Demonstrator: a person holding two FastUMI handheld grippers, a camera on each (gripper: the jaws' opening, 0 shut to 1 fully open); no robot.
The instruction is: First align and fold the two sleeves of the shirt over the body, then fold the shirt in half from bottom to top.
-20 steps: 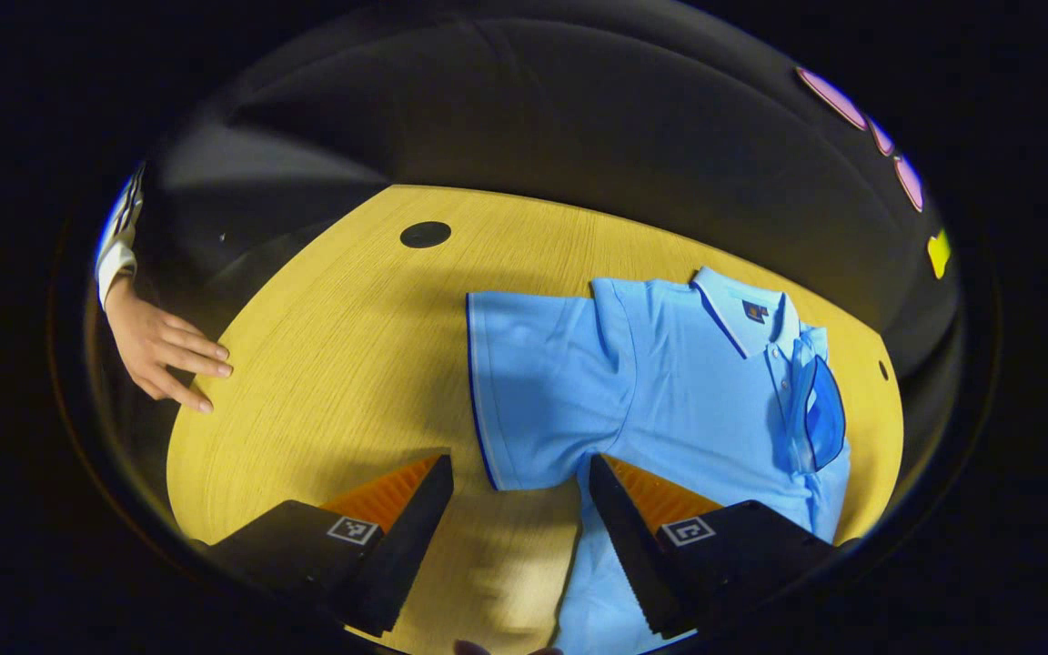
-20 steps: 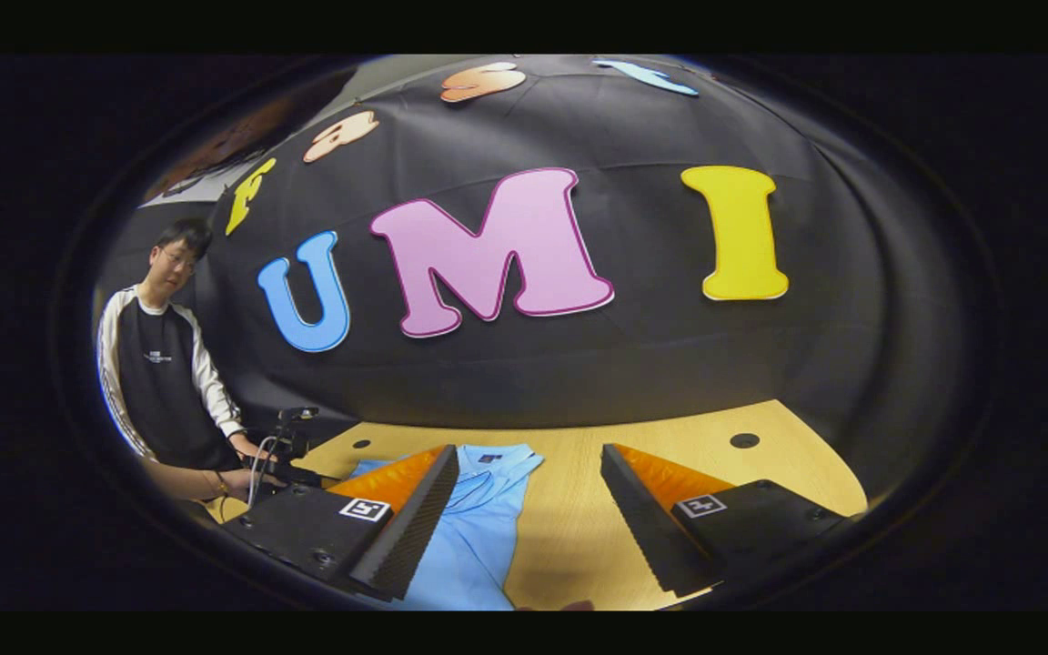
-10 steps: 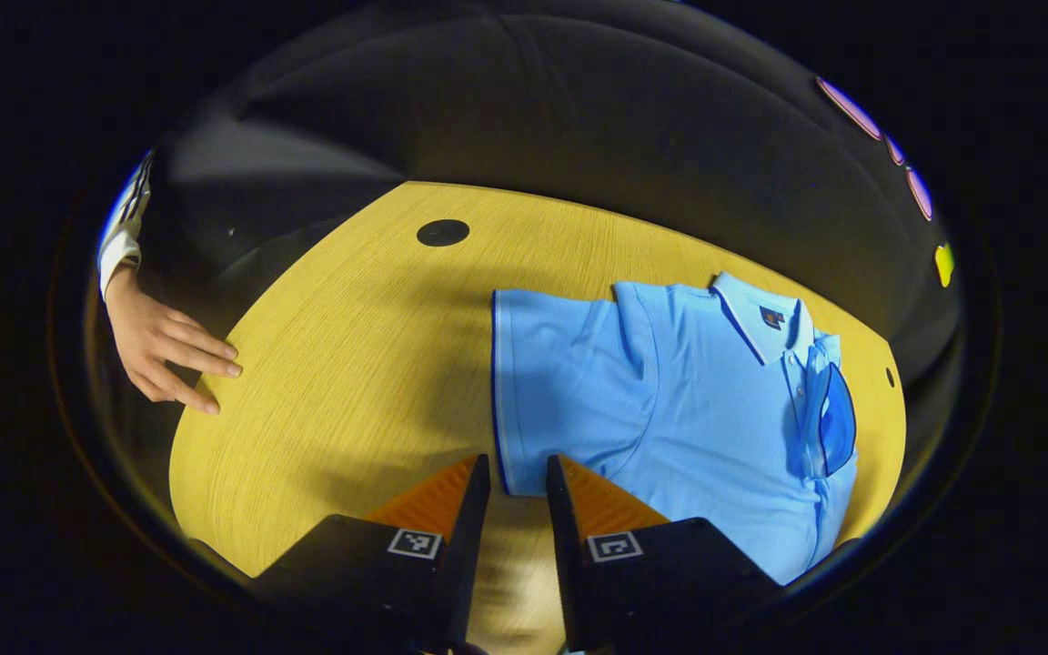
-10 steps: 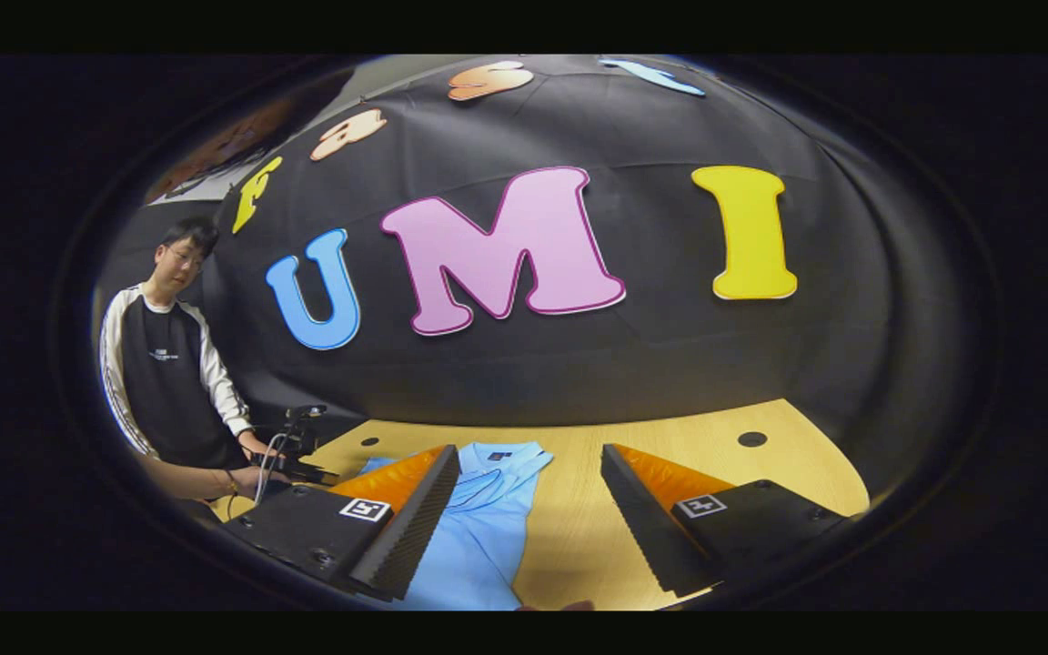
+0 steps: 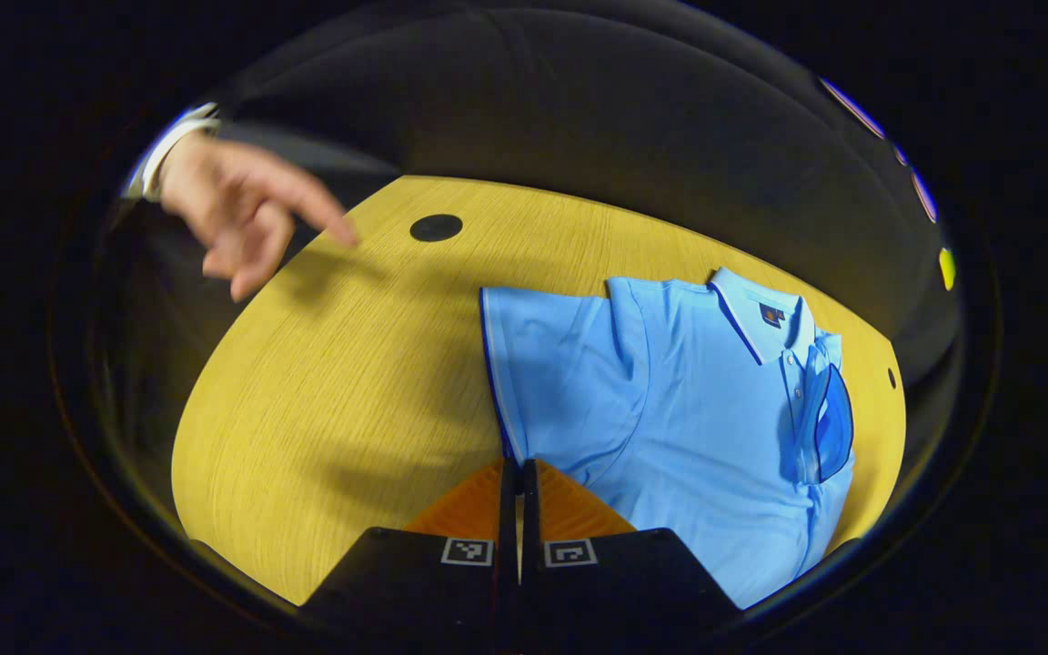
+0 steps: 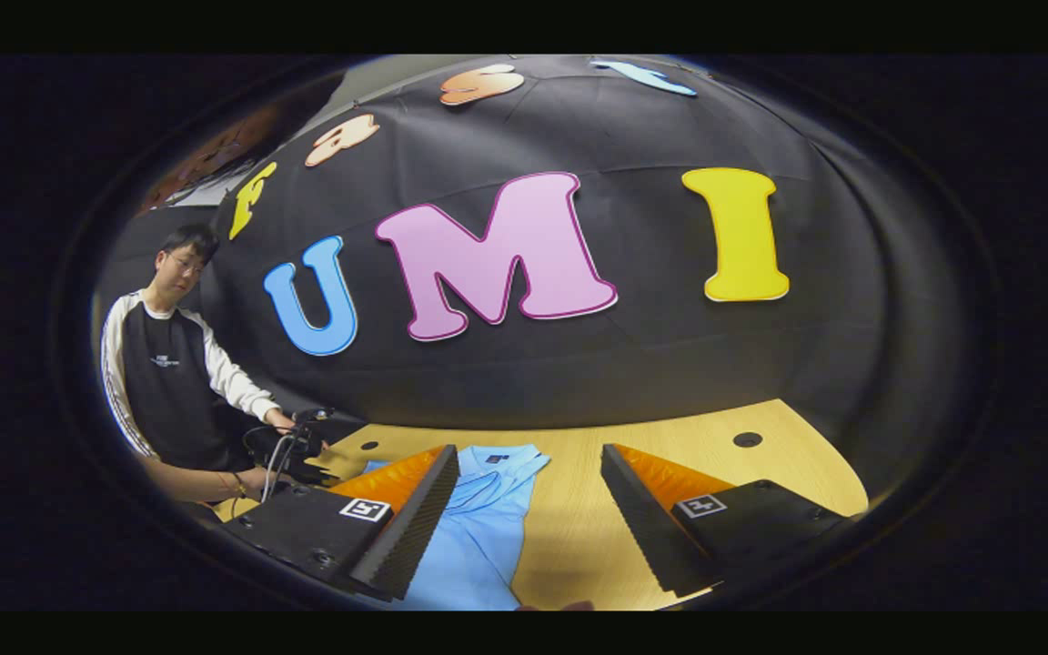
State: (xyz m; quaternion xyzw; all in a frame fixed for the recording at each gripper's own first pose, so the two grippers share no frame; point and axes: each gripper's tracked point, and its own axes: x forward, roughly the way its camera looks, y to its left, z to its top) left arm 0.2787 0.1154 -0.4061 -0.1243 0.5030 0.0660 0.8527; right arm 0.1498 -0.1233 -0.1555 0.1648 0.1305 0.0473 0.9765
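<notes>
A light blue polo shirt [image 5: 697, 418] lies flat on the yellow wooden table [image 5: 333, 382], collar toward the far right. Its near sleeve [image 5: 560, 373] spreads out to the left. My left gripper [image 5: 517, 468] is shut on the lower corner of that sleeve's cuff, low over the table. In the right gripper view the shirt [image 6: 483, 528] runs under the left finger, collar pointing away. My right gripper [image 6: 529, 452] hovers open above the table beside the shirt, with nothing between its fingers.
A person's hand [image 5: 233, 209] hangs in the air over the table's far left corner. That person [image 6: 160, 364] stands at the table's left end. A black round grommet [image 5: 436, 227] sits in the tabletop behind the sleeve, and another [image 6: 747, 439] at the far right.
My left gripper's fingers went from wide open to shut at the sleeve's cuff corner. The person's hand lifted off the table edge. The right gripper barely moved.
</notes>
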